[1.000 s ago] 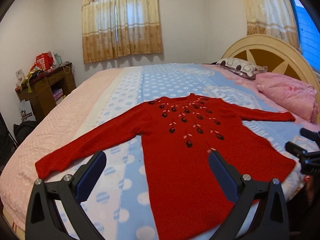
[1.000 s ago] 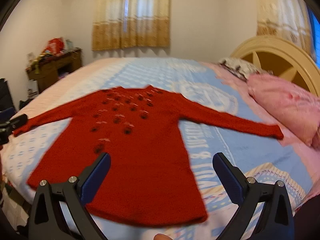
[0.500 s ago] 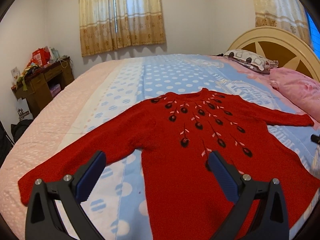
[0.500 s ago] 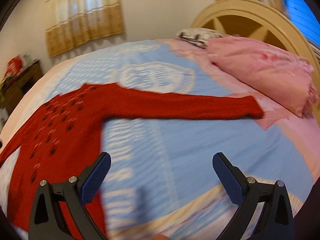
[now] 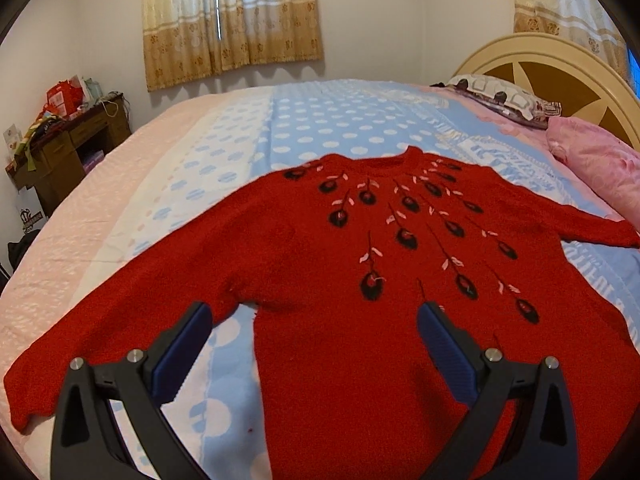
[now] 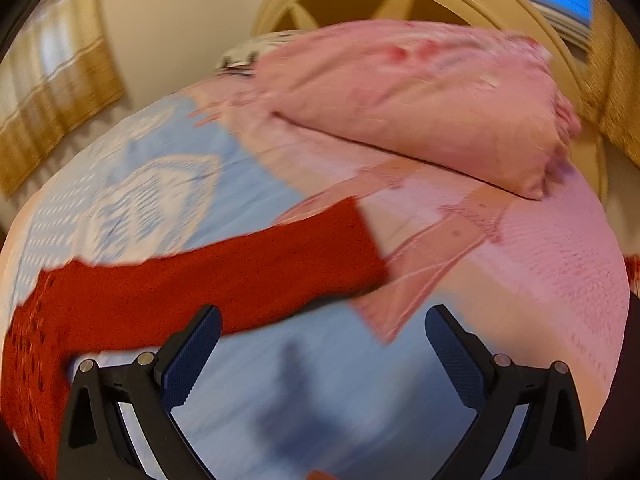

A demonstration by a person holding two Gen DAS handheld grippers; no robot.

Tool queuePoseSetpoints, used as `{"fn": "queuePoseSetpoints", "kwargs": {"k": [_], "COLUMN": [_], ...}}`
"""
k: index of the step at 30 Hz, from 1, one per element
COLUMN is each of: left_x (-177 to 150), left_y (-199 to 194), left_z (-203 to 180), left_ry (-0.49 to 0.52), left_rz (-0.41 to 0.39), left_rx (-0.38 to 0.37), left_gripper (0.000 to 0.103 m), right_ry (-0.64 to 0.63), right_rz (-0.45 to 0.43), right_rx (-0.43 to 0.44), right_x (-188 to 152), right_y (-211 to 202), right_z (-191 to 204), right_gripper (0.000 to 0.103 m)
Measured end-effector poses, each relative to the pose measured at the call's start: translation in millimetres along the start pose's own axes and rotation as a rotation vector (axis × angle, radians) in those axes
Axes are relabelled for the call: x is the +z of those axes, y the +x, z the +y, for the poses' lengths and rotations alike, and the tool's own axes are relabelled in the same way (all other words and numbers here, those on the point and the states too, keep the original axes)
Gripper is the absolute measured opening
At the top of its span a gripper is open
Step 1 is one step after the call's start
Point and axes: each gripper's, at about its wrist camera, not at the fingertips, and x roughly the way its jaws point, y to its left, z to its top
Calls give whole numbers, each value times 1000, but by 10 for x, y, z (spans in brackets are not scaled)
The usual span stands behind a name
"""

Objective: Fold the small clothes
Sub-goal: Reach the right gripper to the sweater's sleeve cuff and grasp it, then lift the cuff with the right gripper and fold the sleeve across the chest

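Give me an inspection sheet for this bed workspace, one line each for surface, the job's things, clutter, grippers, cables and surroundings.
Surface: bed with a blue dotted and pink cover.
Job's things: red sweater spread flat, front up, both sleeves out; its right sleeve ends short of the pink pillow.
Clutter: patterned pillow by the headboard.
Grippers: left gripper open over the sweater's armpit; right gripper open near the sleeve cuff, view blurred.
Cables: nothing seen.
Surroundings: curtains, a cluttered wooden desk at far left.

Bed (image 5: 304,120), blue polka-dot cover: red sweater (image 5: 360,280) spread flat; pink pillow (image 6: 420,100) near headboard.
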Motion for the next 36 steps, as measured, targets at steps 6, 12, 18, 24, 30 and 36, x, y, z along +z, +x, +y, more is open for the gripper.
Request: {"fn": "queuePoseSetpoints", "kwargs": {"k": [6,12,18,24,30,36], "left_x": [45,50,9,-5,-18,-18], "left_y": [165,267,345,331,312,236], "left_z": [70,282,362,409,477,499], "left_ry": [3,-45,-73,-100,-138,-141], "left_rz": [26,37,57,47,37,13], "left_rx": [38,72,69,44,13,3], "left_gripper": [103,103,103,103,103,103], "right_ry": [121,131,48,-8,-65,-157], "right_rz": [27,54,103,103,62,16], "right_rx": [12,34,46,72,155,258], "right_x": [180,270,340,364,456,521], "right_y": [284,514,735,665,323,-116], "right_z": [-322,-255,27,283,707,1335], "right_gripper": [92,83,38,14,11,8]}}
